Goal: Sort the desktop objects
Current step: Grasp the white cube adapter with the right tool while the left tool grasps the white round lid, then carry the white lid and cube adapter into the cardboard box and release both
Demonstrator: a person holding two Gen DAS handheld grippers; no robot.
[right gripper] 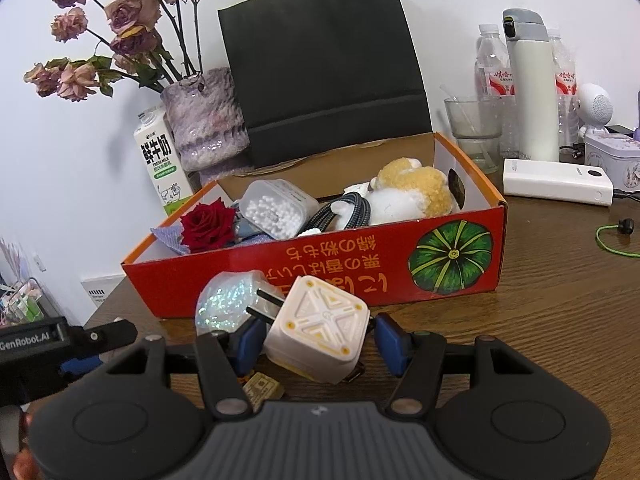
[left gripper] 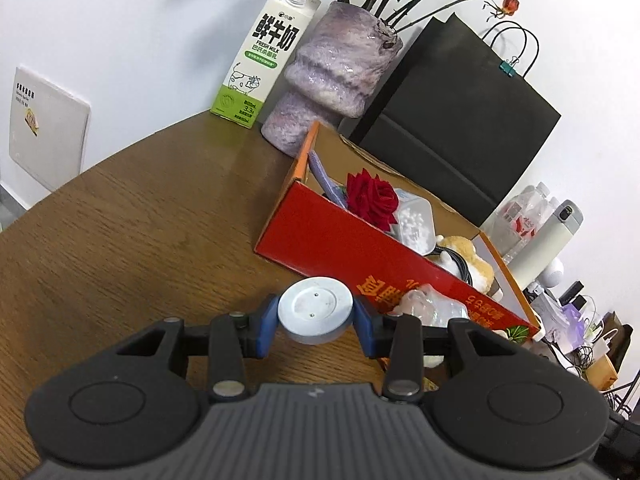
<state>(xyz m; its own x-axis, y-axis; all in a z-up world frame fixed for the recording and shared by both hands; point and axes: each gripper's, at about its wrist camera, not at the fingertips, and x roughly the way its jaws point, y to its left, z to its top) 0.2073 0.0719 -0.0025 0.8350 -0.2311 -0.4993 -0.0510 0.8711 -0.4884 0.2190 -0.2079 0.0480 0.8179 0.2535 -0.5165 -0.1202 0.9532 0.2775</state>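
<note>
- Wooden worktop (right gripper: 560,320), brown grain.
- Red cardboard box (right gripper: 360,272) near its middle.
- Along the back edge: milk carton (left gripper: 256,60), purple vase (left gripper: 332,76), black paper bag (right gripper: 324,60).
- White power bank (right gripper: 556,182) toward the right edge.

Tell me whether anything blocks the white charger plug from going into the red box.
Only the red box's near wall stands between it and the charger plug held in the right tool. Inside, cotton swabs, a cable and a plush toy crowd the space.

A round pale-grey puck-shaped disc (left gripper: 316,310) and a cream cube-shaped plug charger (right gripper: 318,338), prongs tilted up-left, sit before the open red cardboard box (right gripper: 360,264) holding sorted items.
</note>
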